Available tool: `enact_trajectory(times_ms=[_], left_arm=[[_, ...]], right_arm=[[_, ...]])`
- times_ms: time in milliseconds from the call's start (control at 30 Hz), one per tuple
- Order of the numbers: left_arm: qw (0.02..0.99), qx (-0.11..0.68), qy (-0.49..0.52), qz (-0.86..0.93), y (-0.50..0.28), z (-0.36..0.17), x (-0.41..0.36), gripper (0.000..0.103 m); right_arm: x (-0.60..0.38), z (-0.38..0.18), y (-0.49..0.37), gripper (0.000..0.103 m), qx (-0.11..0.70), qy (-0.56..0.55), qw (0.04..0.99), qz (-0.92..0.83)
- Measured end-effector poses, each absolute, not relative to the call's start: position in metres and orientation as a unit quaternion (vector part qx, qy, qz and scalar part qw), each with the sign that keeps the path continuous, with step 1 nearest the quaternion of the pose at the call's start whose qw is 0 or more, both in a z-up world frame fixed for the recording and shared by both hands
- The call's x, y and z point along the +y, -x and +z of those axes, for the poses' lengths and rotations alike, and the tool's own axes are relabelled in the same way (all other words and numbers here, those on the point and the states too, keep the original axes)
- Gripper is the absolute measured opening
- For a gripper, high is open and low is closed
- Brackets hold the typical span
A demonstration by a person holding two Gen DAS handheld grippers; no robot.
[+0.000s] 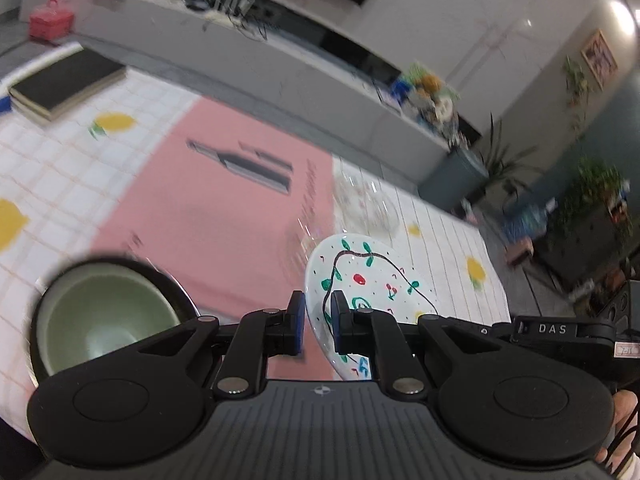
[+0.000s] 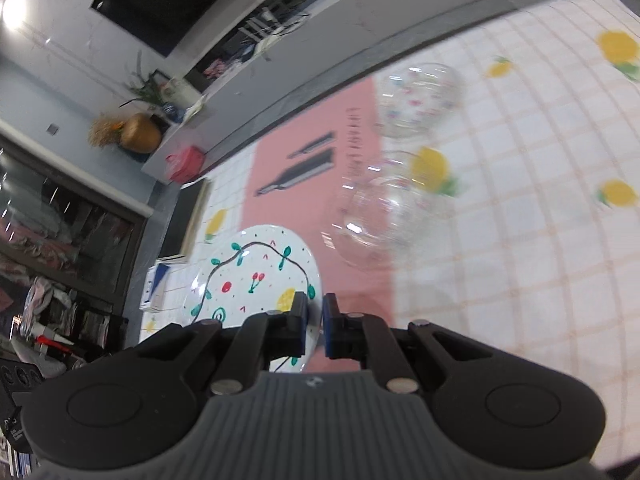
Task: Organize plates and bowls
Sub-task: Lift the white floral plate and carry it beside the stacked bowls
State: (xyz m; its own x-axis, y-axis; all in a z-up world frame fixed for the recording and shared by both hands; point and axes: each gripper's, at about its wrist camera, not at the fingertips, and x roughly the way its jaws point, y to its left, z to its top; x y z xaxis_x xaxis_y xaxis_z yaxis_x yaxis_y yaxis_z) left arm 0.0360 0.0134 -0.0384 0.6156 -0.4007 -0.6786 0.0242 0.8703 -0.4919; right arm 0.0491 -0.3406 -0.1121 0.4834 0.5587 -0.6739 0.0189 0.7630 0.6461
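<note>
The right gripper (image 2: 315,320) has its jaws clamped on the near rim of a white plate (image 2: 256,276) painted with cherries and green leaves, held tilted above the tabletop (image 2: 520,240). Two clear glass bowls (image 2: 384,216) sit beyond it near a pink mat (image 2: 296,208).

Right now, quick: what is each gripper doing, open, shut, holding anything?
Left gripper: shut on the rim of the painted plate.
Right gripper: shut on the opposite rim of the same painted plate.
</note>
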Motion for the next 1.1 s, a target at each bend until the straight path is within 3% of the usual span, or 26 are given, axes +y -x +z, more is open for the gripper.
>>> enact_trajectory(times_ms=[533,1100], left_arm=[[0.842,0.5,0.175,-0.104,-0.019,-0.109,-0.029,0.014],[0.841,0.517,0.141,-0.069,-0.023,-0.135,-0.033,0.014]], right_arm=[[-0.376,-0.191,-0.024,0.005,0.526,-0.333,0.773,0.123],[-0.354,-0.211,-0.029,0.005,0.537,-0.292,0.783,0.114]])
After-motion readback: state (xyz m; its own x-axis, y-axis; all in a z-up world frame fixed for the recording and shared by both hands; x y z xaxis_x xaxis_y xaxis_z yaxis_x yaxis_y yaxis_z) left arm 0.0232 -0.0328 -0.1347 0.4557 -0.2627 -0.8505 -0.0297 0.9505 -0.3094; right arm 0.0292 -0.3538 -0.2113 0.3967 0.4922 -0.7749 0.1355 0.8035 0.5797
